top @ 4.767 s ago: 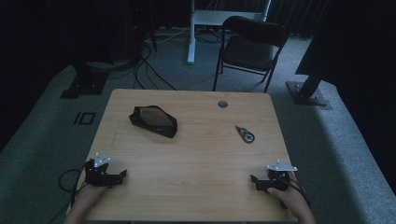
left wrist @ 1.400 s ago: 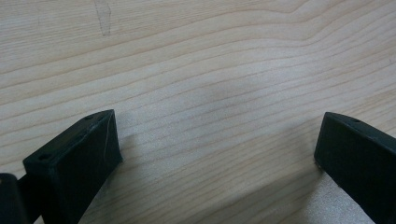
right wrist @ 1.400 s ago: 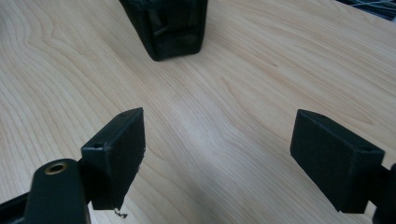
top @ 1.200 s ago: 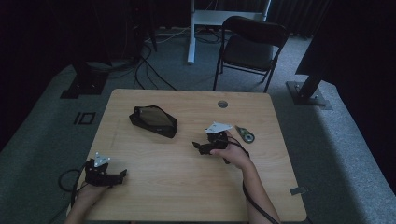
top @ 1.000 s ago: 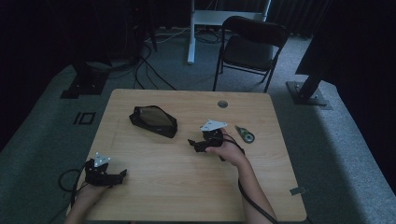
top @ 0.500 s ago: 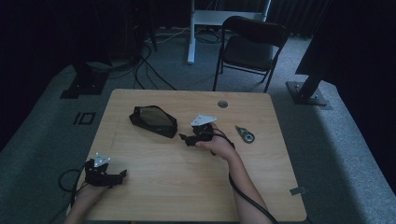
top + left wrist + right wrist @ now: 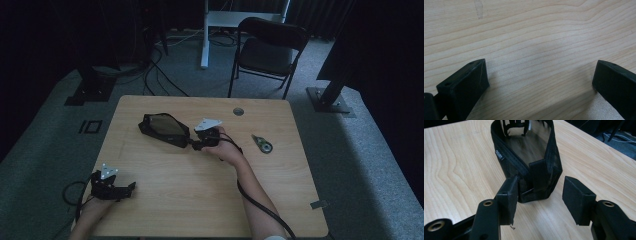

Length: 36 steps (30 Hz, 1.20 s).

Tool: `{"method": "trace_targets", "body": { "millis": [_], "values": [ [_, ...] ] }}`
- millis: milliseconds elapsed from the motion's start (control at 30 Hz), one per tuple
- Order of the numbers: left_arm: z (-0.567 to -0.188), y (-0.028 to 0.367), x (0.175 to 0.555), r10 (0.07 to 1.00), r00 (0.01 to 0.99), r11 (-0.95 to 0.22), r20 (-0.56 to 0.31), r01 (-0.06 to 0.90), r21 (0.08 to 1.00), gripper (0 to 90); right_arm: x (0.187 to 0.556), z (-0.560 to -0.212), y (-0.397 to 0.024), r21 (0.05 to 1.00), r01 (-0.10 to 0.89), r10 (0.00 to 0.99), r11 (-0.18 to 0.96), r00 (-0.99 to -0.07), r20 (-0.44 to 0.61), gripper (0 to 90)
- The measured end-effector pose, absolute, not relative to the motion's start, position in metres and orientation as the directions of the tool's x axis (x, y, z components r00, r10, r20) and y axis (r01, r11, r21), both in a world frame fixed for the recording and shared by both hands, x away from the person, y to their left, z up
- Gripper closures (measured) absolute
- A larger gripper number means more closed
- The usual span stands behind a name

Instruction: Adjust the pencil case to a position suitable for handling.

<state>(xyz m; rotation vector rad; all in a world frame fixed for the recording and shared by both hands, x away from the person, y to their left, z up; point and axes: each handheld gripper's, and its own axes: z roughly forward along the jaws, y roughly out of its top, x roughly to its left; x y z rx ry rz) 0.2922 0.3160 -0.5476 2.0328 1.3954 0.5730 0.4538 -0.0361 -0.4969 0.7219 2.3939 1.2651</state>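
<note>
A black zippered pouch (image 7: 164,129) lies open-topped on the wooden table (image 7: 210,200), left of centre toward the far side. My right gripper (image 7: 194,145) is at the pouch's near end, jaws open, with the pouch's corner and its pull tab (image 7: 537,178) sitting between the fingertips; the left fingertip (image 7: 507,197) touches the pouch's side. My right gripper (image 7: 541,200) holds nothing closed. My left gripper (image 7: 127,189) rests near the table's front left corner, and its jaws stand wide open over bare wood (image 7: 536,50).
A small green and grey tape dispenser (image 7: 262,145) lies right of centre. A round grommet (image 7: 238,111) sits near the far edge. Beyond the table stand a folding chair (image 7: 267,50) and stand bases with cables on the floor.
My right gripper has travelled from the table's front right corner to the middle and then leftward up to the pouch's end. The left gripper has stayed put.
</note>
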Motion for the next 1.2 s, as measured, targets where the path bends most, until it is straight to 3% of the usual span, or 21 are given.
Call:
{"method": "trace_targets", "body": {
  "millis": [267, 567, 1200],
  "values": [
    [-0.548, 0.316, 0.292, 0.935, 0.355, -0.268, 0.015, 0.676, 0.687, 0.5, 0.464, -0.498, -0.025, 0.839, 0.279, 0.571, 0.467, -0.82, -0.045, 54.0],
    [-0.548, 0.316, 0.291, 0.935, 0.354, -0.268, 0.016, 0.677, 0.686, 0.5, 0.466, -0.501, -0.02, 0.841, 0.281, 0.577, 0.462, -0.816, -0.044, 72.1],
    [-0.548, 0.316, 0.291, 0.935, 0.354, -0.268, 0.016, 0.677, 0.686, 0.4, 0.449, -0.507, -0.048, 0.859, 0.286, 0.594, 0.424, -0.804, -0.026, 73.2]
  ]
}}
